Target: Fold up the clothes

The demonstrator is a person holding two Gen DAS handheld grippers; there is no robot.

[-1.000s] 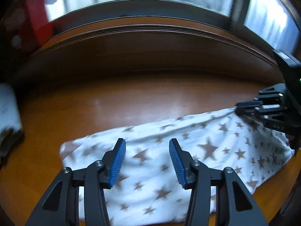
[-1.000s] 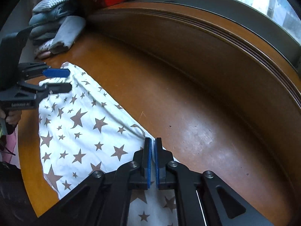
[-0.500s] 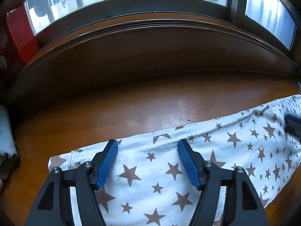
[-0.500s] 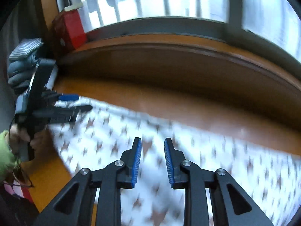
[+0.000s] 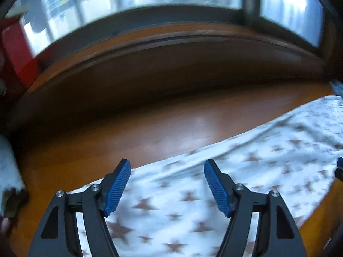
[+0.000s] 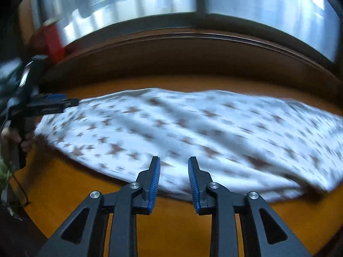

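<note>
A white cloth with brown stars [image 5: 235,182] lies spread lengthwise on the orange-brown wooden table [image 5: 150,132]. My left gripper [image 5: 167,165] hovers over the cloth's left end, open, with nothing between its blue pads. In the right wrist view the same cloth [image 6: 193,128] stretches across the table [image 6: 171,224]. My right gripper [image 6: 174,160] hangs above the cloth's near edge; its jaws are opening and nothing is between them. The left gripper [image 6: 53,102] also shows at the cloth's far left end in that view. Both views are blurred.
A raised wooden sill and a window run along the back of the table. A red box [image 6: 52,40] stands at the back left. Folded pale clothes [image 5: 8,171] lie at the left edge. A person's hand [image 6: 25,141] holds the left gripper's handle.
My right gripper, shut on the cloth's edge a second ago, has let go, opened and swung back to the near side. The left gripper's jaws have widened.
</note>
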